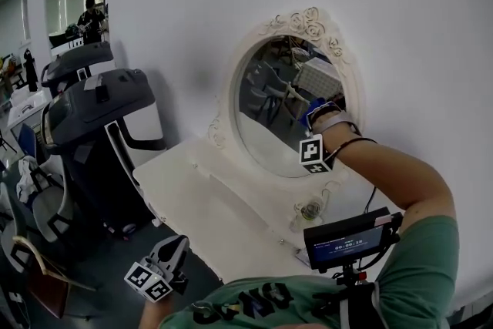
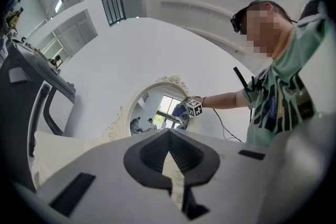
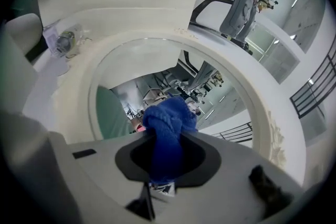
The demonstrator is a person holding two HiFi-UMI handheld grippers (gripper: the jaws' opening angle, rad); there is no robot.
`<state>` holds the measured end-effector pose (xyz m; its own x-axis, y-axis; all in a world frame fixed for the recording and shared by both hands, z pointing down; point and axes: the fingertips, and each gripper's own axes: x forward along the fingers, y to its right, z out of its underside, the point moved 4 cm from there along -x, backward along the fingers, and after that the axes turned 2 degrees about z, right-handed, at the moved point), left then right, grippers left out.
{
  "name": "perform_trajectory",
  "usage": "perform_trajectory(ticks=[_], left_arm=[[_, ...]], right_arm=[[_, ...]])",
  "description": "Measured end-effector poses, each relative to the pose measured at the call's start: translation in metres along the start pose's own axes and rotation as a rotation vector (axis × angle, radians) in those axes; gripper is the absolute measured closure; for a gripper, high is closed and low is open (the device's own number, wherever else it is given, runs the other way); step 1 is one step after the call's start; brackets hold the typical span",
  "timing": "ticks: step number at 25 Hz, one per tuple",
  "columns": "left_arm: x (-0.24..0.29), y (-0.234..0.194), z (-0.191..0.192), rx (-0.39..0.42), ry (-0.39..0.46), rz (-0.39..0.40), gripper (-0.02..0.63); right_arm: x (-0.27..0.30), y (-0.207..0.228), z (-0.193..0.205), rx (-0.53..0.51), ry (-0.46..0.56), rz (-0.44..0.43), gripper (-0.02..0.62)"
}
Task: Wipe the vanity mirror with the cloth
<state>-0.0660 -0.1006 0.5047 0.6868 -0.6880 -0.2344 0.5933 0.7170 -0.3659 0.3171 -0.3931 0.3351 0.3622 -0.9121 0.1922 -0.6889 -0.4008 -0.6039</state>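
Green shirt fabric lies nearest, its dark print too warped to read, and the small screen mounted at my chest shows a row of digits I cannot make out. My left gripper hangs low beside the vanity top's near edge, jaws together with nothing between them. At the cream top's back edge, a small clear bottle stands at the foot of the oval vanity mirror, whose cream frame carries carved roses at its crown. My right gripper is clamped on the blue cloth, a bunched knitted wad held at the glass near the frame's right side. I cannot tell whether it touches. The glass reflects chairs and bright windows. Left of the vanity stands a dark treadmill, and far behind it a person.
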Motion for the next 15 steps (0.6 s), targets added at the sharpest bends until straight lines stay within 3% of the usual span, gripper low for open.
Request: perform_trajectory(ticks=[5, 11, 15], left_arm=[[-0.009, 0.019, 0.01, -0.009, -0.007, 0.002, 0.6], [-0.014, 0.031, 0.001, 0.016, -0.007, -0.002, 0.6], [-0.015, 0.032, 0.002, 0.033, -0.013, -0.035, 0.6]], right_arm=[[-0.02, -0.041, 0.023, 0.027, -0.032, -0.088, 0.526], [-0.02, -0.044, 0.025, 0.022, -0.068, -0.131, 0.526], [-0.019, -0.034, 0.014, 0.058, 0.001, -0.125, 0.525]])
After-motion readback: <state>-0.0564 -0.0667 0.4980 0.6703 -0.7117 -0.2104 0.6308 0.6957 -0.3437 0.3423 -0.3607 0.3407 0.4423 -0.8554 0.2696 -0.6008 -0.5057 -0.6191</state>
